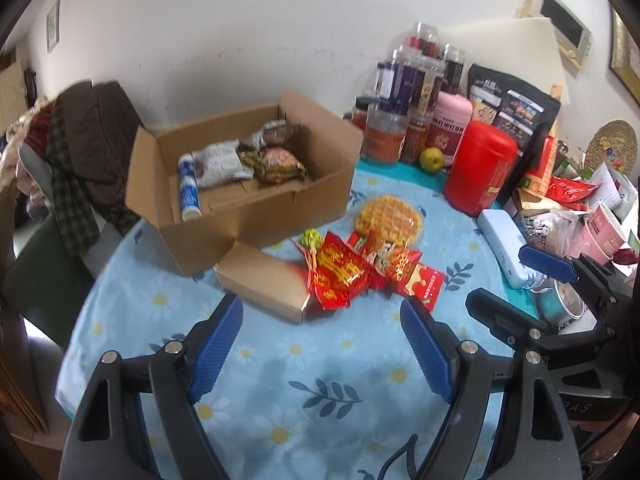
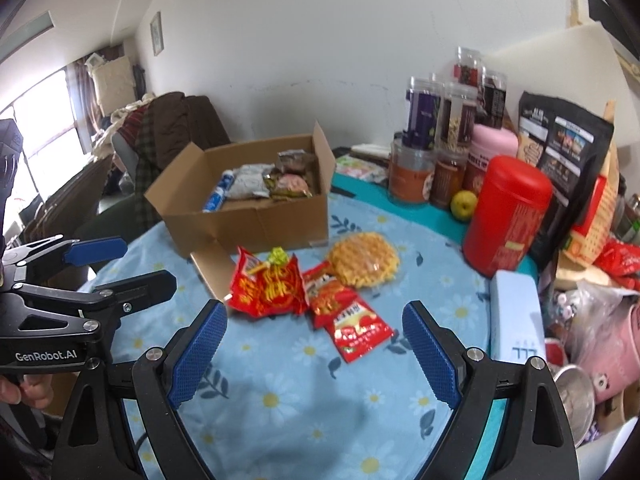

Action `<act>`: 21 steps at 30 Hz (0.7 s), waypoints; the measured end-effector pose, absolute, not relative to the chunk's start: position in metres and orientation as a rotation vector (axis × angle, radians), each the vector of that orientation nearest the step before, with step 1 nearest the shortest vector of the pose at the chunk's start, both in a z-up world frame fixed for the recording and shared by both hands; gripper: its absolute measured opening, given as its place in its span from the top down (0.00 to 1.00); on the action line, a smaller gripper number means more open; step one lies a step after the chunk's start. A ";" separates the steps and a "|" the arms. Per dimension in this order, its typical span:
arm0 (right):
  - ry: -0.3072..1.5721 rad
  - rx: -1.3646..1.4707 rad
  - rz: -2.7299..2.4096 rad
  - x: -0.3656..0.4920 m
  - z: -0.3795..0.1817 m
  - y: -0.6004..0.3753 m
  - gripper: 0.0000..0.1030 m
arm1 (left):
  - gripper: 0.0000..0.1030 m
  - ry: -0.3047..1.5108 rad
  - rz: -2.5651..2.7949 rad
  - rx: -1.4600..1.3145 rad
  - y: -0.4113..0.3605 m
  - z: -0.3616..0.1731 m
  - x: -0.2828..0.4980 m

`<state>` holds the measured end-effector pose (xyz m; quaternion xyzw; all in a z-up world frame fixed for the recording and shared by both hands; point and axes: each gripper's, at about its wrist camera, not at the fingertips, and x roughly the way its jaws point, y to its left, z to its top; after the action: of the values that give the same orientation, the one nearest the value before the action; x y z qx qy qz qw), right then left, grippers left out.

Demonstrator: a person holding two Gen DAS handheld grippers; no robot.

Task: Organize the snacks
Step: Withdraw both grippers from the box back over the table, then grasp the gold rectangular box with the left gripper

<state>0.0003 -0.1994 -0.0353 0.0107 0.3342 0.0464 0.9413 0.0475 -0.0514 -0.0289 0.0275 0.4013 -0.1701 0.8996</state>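
Observation:
An open cardboard box stands at the back left of the table, holding several snack packets and a white-and-blue tube. In front of it lie red snack packets, a smaller red packet and a round yellow waffle snack in clear wrap. My left gripper is open and empty, hovering short of the red packets. My right gripper is open and empty, just before the small red packet. Each gripper shows in the other's view.
The table has a blue daisy cloth. Jars, a red canister, a black pouch, a green fruit and a white case crowd the right side. A chair draped with clothes stands behind the box.

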 end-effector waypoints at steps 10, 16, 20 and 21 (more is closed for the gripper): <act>0.766 0.046 0.075 0.030 -0.070 -0.215 0.12 | 0.21 0.927 -0.241 -0.016 -0.044 -0.064 0.086; 0.795 0.049 0.053 0.049 -0.085 -0.222 0.12 | 0.21 0.983 -0.122 -0.086 -0.030 -0.084 0.118; 0.805 0.044 0.035 0.059 -0.092 -0.223 0.12 | 0.21 1.021 -0.055 -0.101 -0.026 -0.100 0.137; 0.807 0.041 0.033 0.061 -0.094 -0.223 0.12 | 0.21 1.035 -0.045 -0.109 -0.025 -0.104 0.143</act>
<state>0.0612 -0.2226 -0.0938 0.0200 0.3928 0.0159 0.9193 0.1428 -0.0248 -0.1037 -0.0520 0.4944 -0.0217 0.8674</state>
